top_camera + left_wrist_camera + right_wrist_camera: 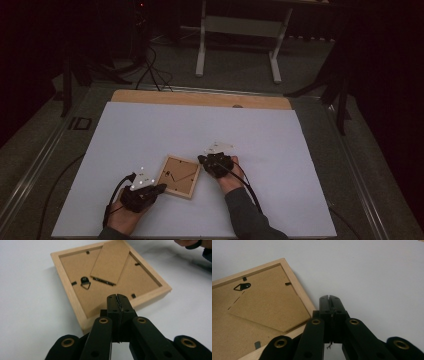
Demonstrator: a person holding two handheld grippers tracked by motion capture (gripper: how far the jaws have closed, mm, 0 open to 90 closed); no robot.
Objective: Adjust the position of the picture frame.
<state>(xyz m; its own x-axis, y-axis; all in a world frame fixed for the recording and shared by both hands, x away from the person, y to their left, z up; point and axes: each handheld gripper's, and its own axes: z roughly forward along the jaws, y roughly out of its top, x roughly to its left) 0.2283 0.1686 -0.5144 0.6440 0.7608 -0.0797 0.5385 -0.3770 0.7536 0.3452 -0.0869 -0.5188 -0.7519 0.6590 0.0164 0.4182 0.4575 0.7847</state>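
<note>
Wooden picture frame lies face down on white table, backing board and stand inside. Left gripper and right gripper flank frame, jaws together, empty.

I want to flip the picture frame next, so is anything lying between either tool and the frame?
Nothing visible does. The wooden frame lies back-up on the white sheet, with the left tool shut just above its near edge and the right tool shut beside its corner.
</note>
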